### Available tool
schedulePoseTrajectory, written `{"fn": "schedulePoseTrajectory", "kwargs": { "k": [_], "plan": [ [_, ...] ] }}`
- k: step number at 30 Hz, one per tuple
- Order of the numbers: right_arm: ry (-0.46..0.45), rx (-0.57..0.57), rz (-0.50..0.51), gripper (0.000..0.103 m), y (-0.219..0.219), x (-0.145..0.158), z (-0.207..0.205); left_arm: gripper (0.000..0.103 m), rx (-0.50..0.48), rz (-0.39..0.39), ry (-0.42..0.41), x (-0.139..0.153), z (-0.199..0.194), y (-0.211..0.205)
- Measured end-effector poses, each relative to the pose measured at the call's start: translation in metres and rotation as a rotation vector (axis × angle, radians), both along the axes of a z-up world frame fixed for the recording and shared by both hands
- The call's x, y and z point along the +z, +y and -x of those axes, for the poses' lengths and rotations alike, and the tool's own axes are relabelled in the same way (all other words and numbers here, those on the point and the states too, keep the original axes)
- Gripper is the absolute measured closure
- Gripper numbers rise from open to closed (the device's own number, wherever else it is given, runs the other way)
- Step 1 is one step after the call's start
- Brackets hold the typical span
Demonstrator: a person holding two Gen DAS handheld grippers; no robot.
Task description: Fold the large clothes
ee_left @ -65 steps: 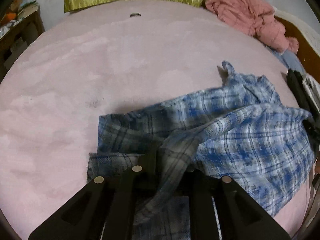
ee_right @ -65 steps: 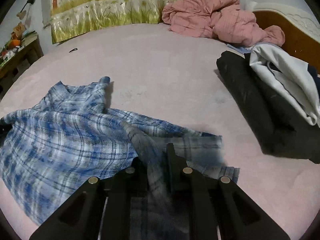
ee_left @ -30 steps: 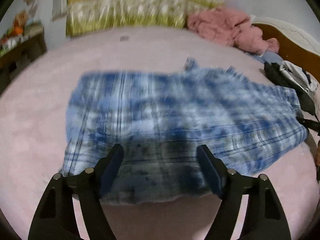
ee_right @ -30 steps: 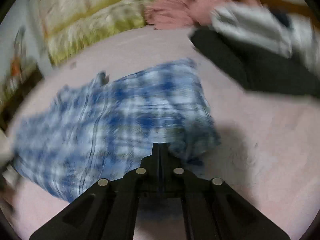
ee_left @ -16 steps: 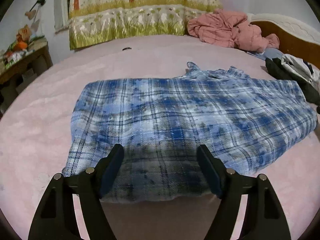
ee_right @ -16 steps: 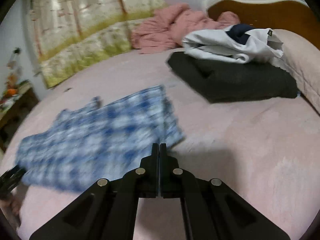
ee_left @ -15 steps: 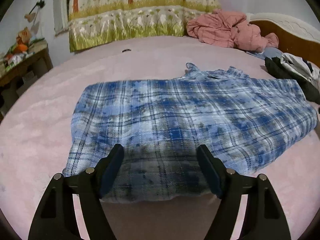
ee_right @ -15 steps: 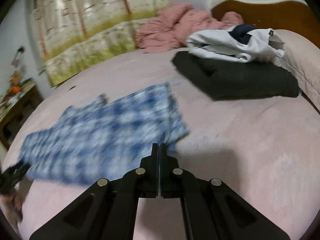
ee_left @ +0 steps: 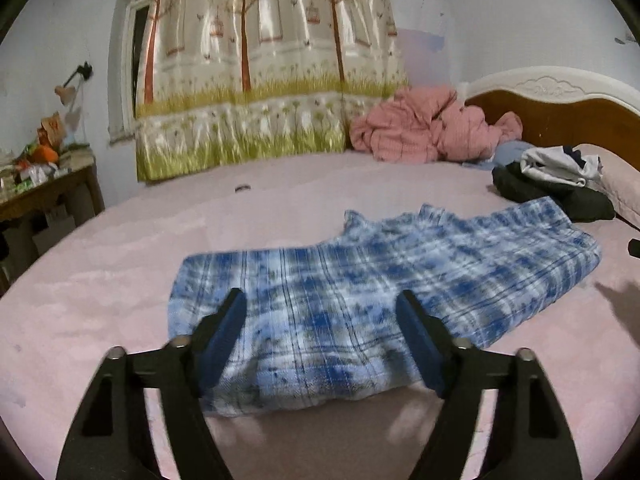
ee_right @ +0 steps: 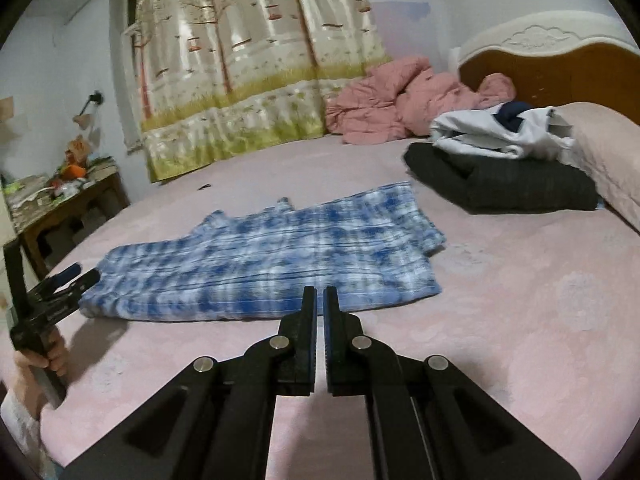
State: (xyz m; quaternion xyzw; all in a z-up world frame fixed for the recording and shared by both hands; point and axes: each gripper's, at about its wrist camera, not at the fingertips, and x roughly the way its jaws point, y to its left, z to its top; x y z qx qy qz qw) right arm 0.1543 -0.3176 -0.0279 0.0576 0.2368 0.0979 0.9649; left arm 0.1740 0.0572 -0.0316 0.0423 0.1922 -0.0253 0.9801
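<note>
A blue plaid shirt (ee_left: 380,280) lies folded in a long flat band across the pink bed cover (ee_left: 120,264). My left gripper (ee_left: 319,294) hovers just before the shirt's near left end. Its jaws are apart and closing, and the pads press on nothing. In the right wrist view the shirt (ee_right: 272,264) stretches from left to right, and my right gripper (ee_right: 319,290) is shut and empty, a short way before the shirt's near edge. The left gripper (ee_right: 68,276) shows there at the shirt's left end, held by a hand (ee_right: 52,356).
A crumpled pink quilt (ee_left: 424,128) lies at the far side by the headboard (ee_left: 560,112). A dark folded garment (ee_right: 504,184) with a white one (ee_right: 492,132) on top sits at the right, beside a pillow (ee_right: 608,152). A cluttered wooden table (ee_left: 44,196) stands left of the bed.
Both grippers let go of the shirt, which now lies flat and folded. Both have drawn back and tilted up from it. The left jaws have narrowed a little.
</note>
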Motion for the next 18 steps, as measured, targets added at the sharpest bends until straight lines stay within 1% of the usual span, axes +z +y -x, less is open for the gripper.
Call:
{"fn": "schedulePoseTrajectory", "kwargs": {
  "k": [3, 5, 7, 8, 9, 10, 11, 12, 13, 15, 16, 18],
  "plan": [
    [0.004, 0.047, 0.008, 0.100, 0.005, 0.004, 0.000, 0.039, 0.002, -0.030, -0.021, 0.008, 0.005, -0.008],
    [0.001, 0.064, -0.006, 0.100, 0.006, 0.006, 0.000, 0.040, -0.021, -0.010, -0.034, 0.016, 0.010, -0.012],
    [0.015, 0.084, -0.029, 0.099, 0.007, 0.008, 0.000, 0.038, -0.029, 0.019, -0.077, 0.029, 0.018, -0.019],
    [0.019, 0.083, -0.042, 0.089, 0.007, 0.009, 0.000, 0.033, -0.037, 0.027, -0.099, 0.035, 0.022, -0.023],
    [0.023, 0.069, -0.056, 0.065, 0.007, 0.009, 0.000, 0.028, -0.048, 0.035, -0.124, 0.041, 0.025, -0.027],
    [0.026, 0.053, -0.064, 0.052, 0.006, 0.009, -0.001, 0.025, -0.059, 0.042, -0.155, 0.048, 0.029, -0.031],
    [0.026, 0.037, -0.069, 0.038, 0.006, 0.009, -0.002, 0.019, -0.067, 0.044, -0.181, 0.054, 0.031, -0.035],
    [0.025, 0.027, -0.068, 0.039, 0.006, 0.009, -0.002, 0.013, -0.076, 0.040, -0.196, 0.059, 0.031, -0.040],
    [0.029, 0.023, -0.065, 0.039, 0.007, 0.008, -0.004, 0.011, -0.091, 0.031, -0.206, 0.063, 0.029, -0.045],
    [0.055, 0.003, -0.077, 0.038, 0.005, 0.005, -0.009, 0.000, -0.105, 0.012, -0.231, 0.065, 0.023, -0.054],
    [0.069, -0.003, -0.106, 0.038, 0.001, 0.003, -0.012, 0.000, -0.103, 0.005, -0.246, 0.063, 0.020, -0.057],
    [0.094, 0.002, -0.148, 0.034, -0.005, -0.003, -0.019, 0.000, -0.096, 0.013, -0.272, 0.055, 0.014, -0.060]
  ]
}}
